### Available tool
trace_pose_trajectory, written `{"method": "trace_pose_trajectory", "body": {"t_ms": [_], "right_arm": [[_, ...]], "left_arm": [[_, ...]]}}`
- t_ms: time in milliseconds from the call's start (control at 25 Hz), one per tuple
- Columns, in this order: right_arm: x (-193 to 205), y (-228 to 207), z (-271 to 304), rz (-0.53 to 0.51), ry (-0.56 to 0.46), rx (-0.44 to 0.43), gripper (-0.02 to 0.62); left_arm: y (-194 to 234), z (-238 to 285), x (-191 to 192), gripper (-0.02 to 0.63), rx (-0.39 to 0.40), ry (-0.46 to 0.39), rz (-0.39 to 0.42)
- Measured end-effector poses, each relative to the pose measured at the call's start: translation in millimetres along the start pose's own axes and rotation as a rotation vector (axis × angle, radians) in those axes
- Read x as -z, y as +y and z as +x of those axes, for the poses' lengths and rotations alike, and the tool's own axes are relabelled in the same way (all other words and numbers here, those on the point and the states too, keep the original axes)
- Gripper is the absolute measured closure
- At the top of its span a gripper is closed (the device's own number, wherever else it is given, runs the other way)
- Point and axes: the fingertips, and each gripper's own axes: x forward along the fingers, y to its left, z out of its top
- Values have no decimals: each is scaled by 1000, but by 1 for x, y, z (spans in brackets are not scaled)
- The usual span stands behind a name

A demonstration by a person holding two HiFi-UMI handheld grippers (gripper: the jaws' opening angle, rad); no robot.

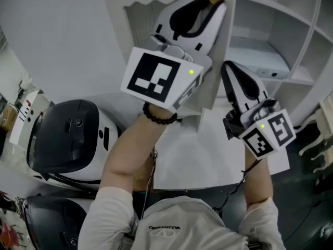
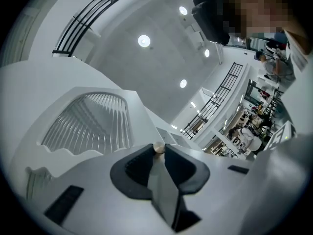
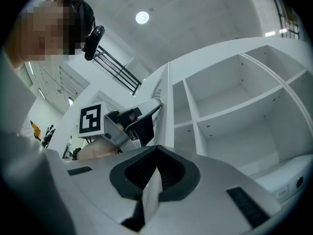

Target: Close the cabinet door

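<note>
The cabinet door is standing well open, leaving the shelves exposed. The left claw is clamping its edge beside the knob, and the right claw seems to be pinching that edge too. Most of the closing swing is waiting to be done.

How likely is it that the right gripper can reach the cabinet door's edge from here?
Probably yes: the door edge stands just ahead of the right gripper with nothing between; the left gripper, on the knob, sits off to one side.
</note>
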Motion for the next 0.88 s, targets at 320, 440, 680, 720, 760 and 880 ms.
{"method": "trace_pose_trajectory", "body": {"t_ms": [320,440,680,720,760,880], "right_arm": [[19,-8,5,2,45,21,584],[22,-11,6,-3,47,29,584],[28,-22,11,-6,54,44,584],[30,-24,12,-5,56,47,584],[31,-26,13,-5,56,50,584],[35,-30,15,-6,58,56,584]], "left_arm": [[3,8,10,529,-25,40,78],[3,11,15,529,-27,58,74],[6,22,26,529,-32,83,96],[7,23,28,529,-32,85,100],[7,25,30,529,-33,87,105],[11,28,36,529,-39,94,144]]}}
